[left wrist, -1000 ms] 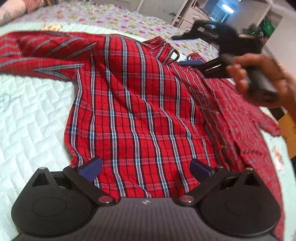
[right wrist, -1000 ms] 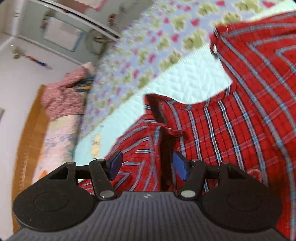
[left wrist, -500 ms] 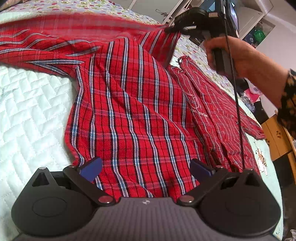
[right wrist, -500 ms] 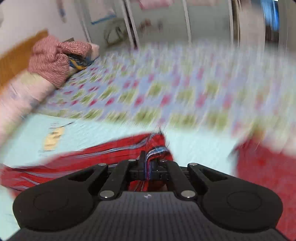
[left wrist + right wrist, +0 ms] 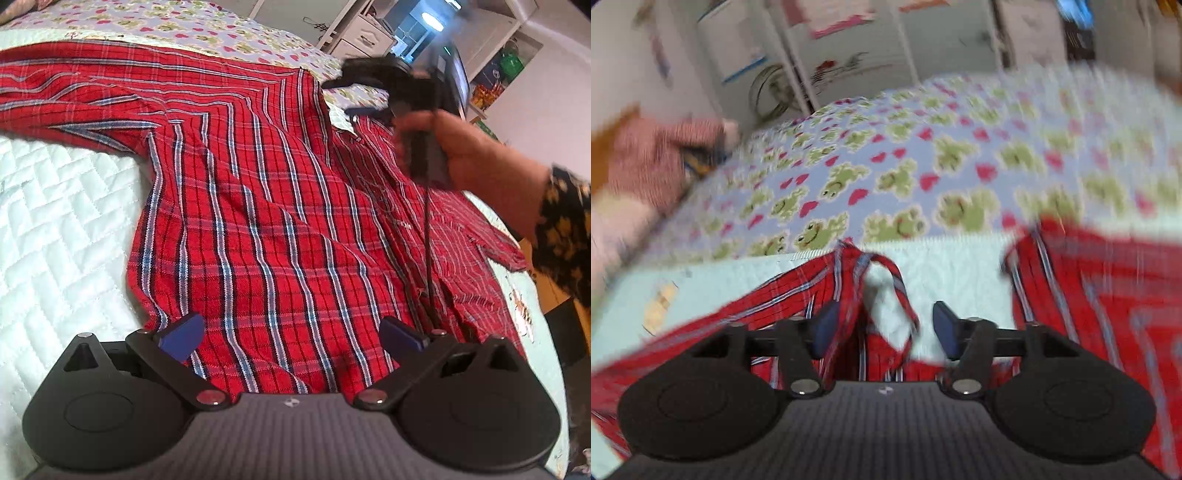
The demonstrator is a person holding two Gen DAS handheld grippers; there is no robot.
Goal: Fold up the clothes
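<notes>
The bed (image 5: 55, 229) carries a pale quilted cover with diamond stitching; beyond it lies a blanket (image 5: 871, 166) printed with frogs and hearts. A red plaid shirt (image 5: 266, 236), woven cloth with blue, white and black stripes, lies spread on the quilt, one sleeve (image 5: 74, 96) stretched out to the left. The left tool (image 5: 291, 332) hovers over the hem, blue pads apart, gripping nothing. The right tool (image 5: 882, 325) has just been opening; its pads stand apart with a loose fold of collar between them, unclamped. A hand (image 5: 476, 155) grips its handle
</notes>
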